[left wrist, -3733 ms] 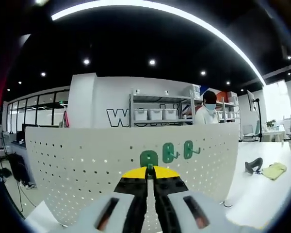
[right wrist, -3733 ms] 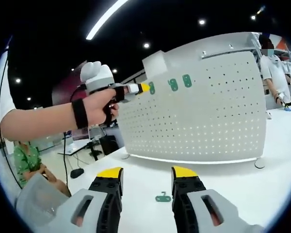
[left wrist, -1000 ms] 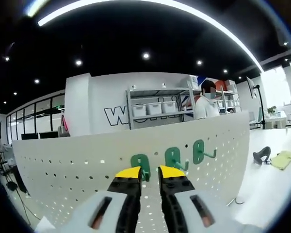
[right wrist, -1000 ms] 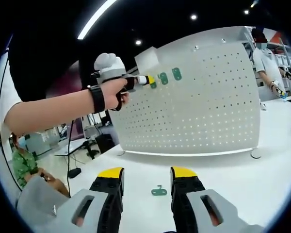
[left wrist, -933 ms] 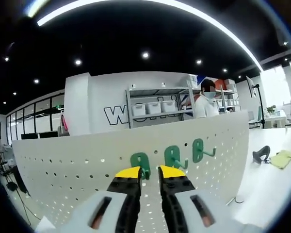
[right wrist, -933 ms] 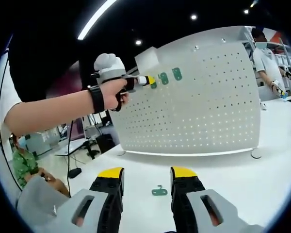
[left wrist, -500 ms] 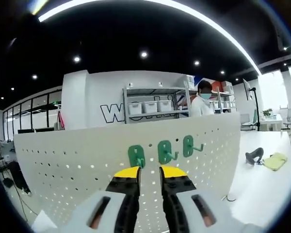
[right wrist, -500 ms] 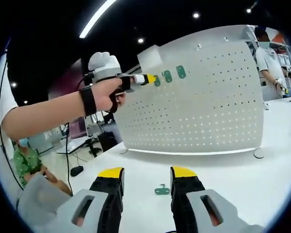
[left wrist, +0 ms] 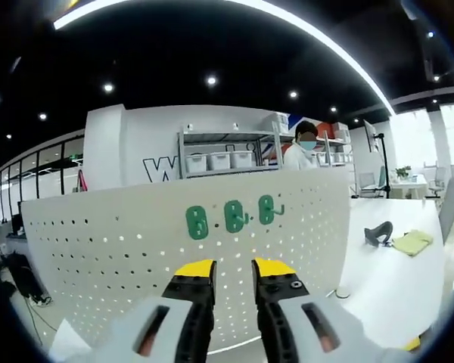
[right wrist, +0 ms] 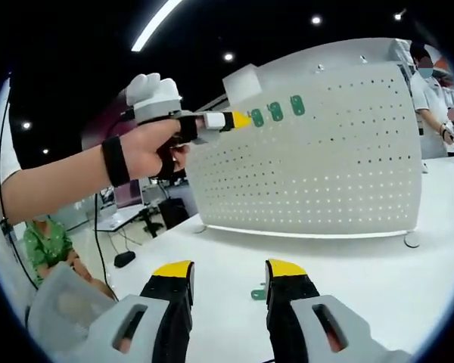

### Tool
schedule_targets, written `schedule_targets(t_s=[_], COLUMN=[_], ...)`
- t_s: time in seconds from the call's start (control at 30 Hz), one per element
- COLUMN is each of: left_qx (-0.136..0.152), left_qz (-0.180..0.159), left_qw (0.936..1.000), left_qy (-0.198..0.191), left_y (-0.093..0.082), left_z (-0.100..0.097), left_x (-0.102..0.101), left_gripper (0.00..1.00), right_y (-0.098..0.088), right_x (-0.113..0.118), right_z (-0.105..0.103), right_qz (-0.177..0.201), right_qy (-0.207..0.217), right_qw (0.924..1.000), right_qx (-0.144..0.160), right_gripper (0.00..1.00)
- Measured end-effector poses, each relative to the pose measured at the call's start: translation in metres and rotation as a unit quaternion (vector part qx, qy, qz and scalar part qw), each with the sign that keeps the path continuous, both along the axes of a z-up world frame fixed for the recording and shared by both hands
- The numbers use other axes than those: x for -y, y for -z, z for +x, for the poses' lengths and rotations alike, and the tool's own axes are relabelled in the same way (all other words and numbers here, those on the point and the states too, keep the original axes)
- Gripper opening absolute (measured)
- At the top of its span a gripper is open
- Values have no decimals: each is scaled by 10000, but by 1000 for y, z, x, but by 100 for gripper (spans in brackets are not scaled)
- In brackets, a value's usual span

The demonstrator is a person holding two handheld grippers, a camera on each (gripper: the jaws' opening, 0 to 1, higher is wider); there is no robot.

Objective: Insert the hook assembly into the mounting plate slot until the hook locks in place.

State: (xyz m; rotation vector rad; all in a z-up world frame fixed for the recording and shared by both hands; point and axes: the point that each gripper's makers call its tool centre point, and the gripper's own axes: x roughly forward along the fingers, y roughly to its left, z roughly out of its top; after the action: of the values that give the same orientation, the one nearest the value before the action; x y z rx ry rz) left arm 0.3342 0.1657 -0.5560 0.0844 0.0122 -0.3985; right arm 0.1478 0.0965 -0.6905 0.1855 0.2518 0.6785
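Note:
A white perforated mounting plate (left wrist: 136, 249) stands upright on the table. Three green hooks hang in a row near its top: left hook (left wrist: 197, 222), middle hook (left wrist: 234, 216), right hook (left wrist: 266, 209). My left gripper (left wrist: 234, 269) is open, a short way back from the plate and below the hooks, with nothing between its jaws. In the right gripper view the same plate (right wrist: 325, 166) carries the three hooks (right wrist: 275, 111), and the left gripper (right wrist: 238, 119) is held just left of them. A loose green hook (right wrist: 258, 293) lies on the table beside my open right gripper (right wrist: 228, 271).
A person (left wrist: 301, 153) stands behind the plate by storage shelves (left wrist: 219, 160). A black object (left wrist: 377, 233) and a yellow cloth (left wrist: 411, 242) lie on the white table (left wrist: 378, 272) to the right. Another person (right wrist: 49, 253) sits low at the left.
My left gripper, earlier shut on the leftmost hook at the plate, has opened and drawn back; that hook stays hanging on the plate. The right gripper has barely moved.

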Motion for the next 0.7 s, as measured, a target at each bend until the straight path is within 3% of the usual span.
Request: schedule_targets(t_s=[0.2, 0.33, 0.7], left_qx=[-23, -82, -136], left_qz=[38, 36, -67], left_qw=[9999, 9996, 9970], left_qy=[101, 267, 761], left_y=[8, 14, 20], left_z=[-15, -26, -62], left_x=[-1, 1, 0], left_gripper=[22, 27, 37], right_y=[3, 2, 5], right_x=[2, 1, -2], right_z=[-4, -8, -6], right_qz=[38, 98, -110], right_qy=[101, 161, 235], right_qw=[9999, 9998, 9997], right_qx=[-10, -2, 2], right_gripper=[38, 38, 38])
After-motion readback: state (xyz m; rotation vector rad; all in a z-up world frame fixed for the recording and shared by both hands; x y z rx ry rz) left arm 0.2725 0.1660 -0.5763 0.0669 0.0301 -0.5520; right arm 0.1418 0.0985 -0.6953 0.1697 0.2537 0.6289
